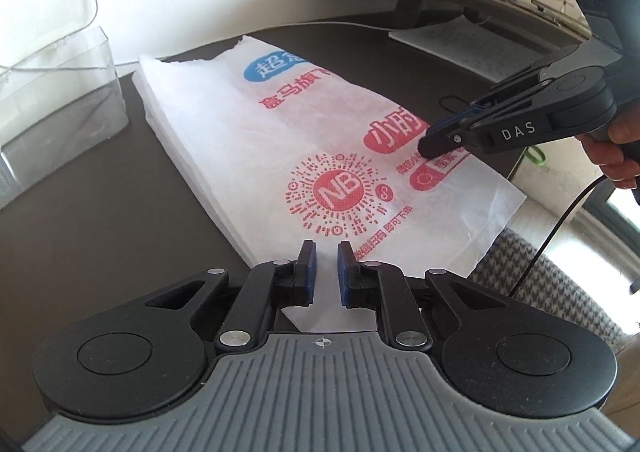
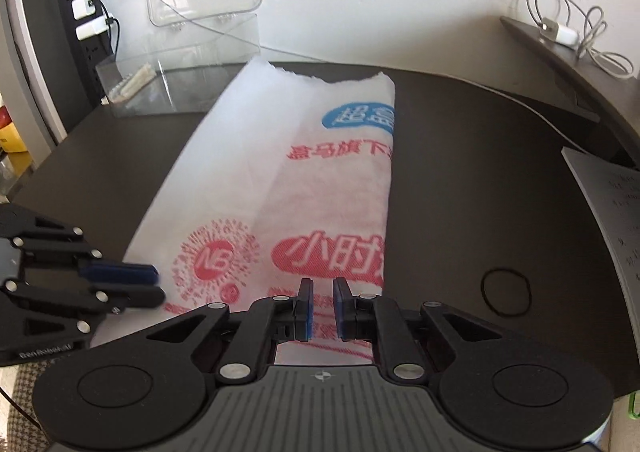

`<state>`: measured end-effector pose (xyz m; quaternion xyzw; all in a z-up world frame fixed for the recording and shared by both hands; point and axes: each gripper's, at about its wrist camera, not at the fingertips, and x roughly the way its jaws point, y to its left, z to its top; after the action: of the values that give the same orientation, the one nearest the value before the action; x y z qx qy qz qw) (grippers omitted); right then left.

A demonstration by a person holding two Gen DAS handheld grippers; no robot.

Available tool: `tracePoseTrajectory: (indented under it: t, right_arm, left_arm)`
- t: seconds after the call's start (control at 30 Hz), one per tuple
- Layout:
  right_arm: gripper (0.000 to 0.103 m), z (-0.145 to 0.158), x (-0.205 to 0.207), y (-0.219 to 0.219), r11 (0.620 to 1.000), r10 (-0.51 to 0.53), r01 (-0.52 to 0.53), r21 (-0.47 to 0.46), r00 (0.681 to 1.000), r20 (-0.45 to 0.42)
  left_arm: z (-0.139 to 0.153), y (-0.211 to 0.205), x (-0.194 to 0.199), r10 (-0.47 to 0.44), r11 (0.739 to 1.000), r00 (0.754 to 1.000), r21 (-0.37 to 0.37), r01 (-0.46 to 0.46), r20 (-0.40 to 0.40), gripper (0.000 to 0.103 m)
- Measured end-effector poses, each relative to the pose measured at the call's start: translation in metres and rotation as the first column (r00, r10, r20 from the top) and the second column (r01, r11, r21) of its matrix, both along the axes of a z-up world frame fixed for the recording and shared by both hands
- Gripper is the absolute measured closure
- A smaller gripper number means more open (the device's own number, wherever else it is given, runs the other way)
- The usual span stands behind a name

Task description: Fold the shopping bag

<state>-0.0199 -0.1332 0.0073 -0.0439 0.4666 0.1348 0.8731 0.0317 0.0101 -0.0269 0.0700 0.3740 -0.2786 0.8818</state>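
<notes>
My left claw (image 1: 324, 252) is open a crack with nothing in it, at the near edge of the shopping bag (image 1: 280, 140). The bag lies flat on the dark surface (image 2: 480, 172), ahead of both claws, already doubled lengthwise into a long strip. Right claw (image 2: 320, 288) is slightly open too, empty, so it looks like crosswise folds are left.

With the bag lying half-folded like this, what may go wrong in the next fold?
1. The shopping bag is thin and light; the near end already overhangs the table, so a pull may drag it off.
2. Both tools, left tool and right tool, show only a narrow gap over the near edge; a shallow pinch might catch one layer only.
3. The rubber band lies beside the bag and could be swept away.
</notes>
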Motion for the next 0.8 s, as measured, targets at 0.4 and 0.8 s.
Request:
tracePoseTrajectory:
  t: [0.4,0.8]
  right_arm:
    - [0.070,0.041,0.003,-0.048,0.966,-0.091,0.073,0.247,0.994,0.066]
    - [0.058,0.008,0.035,-0.068,0.902,-0.211,0.217,0.374,0.976,-0.056]
  left_arm:
    - [0.045,0.003,0.009,0.022,1.000,0.996,0.019,-0.024,0.081,0.085]
    - [0.010,-0.053,0.038,0.001,0.992,0.998,0.129,-0.009,0.062,0.084]
